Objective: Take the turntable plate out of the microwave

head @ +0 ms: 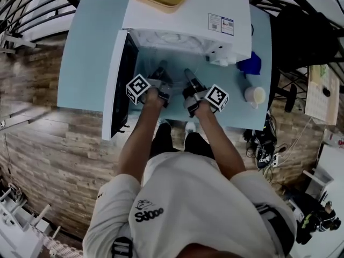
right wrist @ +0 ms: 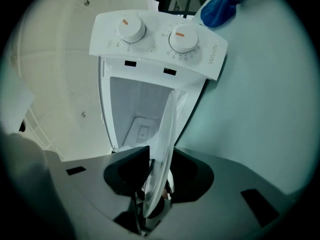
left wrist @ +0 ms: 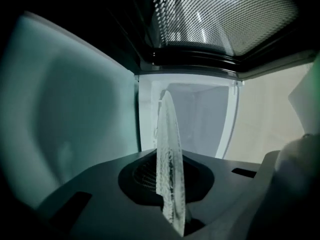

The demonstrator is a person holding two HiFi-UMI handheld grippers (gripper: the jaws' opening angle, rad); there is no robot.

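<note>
Clamping the rim of the turntable plate (left wrist: 170,174), my left gripper (head: 161,69) is holding it edge-on ahead of its jaws. My right gripper (head: 189,75) is standing loosened, the rim lying between its parted jaws. In the head view the clear glass is vanishing against the microwave (head: 183,15) mouth just ahead of both.

The open microwave door (head: 124,79) blocks the centre left; at centre right a blue cloth (head: 250,63) and a cream cup (head: 255,95) narrow the surface (head: 86,52).
</note>
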